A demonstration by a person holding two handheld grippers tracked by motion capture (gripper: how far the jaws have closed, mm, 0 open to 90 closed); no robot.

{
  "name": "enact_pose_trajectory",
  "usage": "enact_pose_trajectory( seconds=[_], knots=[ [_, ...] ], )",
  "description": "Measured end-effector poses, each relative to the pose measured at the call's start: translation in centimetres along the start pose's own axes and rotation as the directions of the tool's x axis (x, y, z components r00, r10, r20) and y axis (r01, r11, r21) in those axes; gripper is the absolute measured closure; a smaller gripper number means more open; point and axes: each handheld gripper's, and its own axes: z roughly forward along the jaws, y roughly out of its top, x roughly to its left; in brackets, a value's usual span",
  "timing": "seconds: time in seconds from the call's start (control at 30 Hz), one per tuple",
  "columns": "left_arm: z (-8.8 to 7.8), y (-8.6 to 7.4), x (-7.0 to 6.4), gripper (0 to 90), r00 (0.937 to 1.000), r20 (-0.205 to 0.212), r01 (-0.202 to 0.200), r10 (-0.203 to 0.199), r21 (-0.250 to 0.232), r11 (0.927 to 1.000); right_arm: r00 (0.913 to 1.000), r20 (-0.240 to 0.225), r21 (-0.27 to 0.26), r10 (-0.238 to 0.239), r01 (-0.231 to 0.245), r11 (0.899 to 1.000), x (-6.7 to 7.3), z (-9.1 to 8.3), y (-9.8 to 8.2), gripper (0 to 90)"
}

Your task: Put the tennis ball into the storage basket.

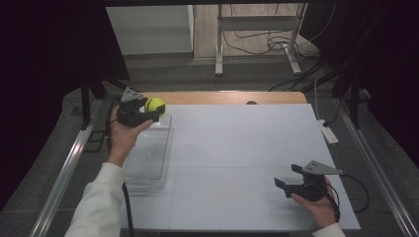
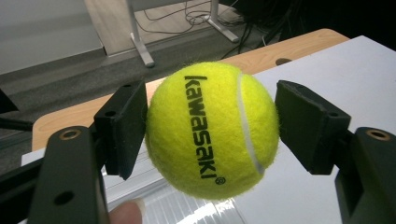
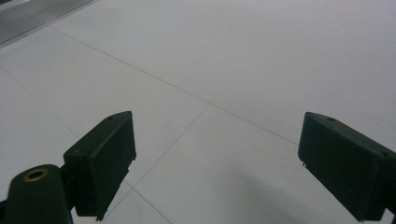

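The right claw (image 1: 285,177) rests low over the near right part of the white worktop (image 1: 237,148), jaws spread wide with nothing between them. The left claw (image 1: 154,109) is held above the far end of a clear plastic tray (image 1: 148,163) at the worktop's left edge. It is clenched on a yellow tennis ball (image 2: 212,128), one pad pressing each side. The ball is round and has no long axis. In the left gripper view its printed lettering runs top to bottom, facing the camera, with the white seam curving beside it on the right.
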Motion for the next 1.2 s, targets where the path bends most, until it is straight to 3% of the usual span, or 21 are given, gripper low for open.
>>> enact_pose_trajectory(
  seconds=[0.7,1.2],
  knots=[
    [-0.1,-0.7,1.5,28.7,0.9990,-0.041,0.018,-0.018,0.012,0.9998,1.0000,0.001,0.000,0.000,0.000,1.000,0.0,0.0,0.0,11.1],
    [0.4,-1.9,3.1,28.7,0.9957,-0.084,0.044,-0.040,0.046,0.9980,1.0000,0.001,0.005,0.001,-0.001,1.000,0.0,0.1,-0.1,11.1]
  ],
)
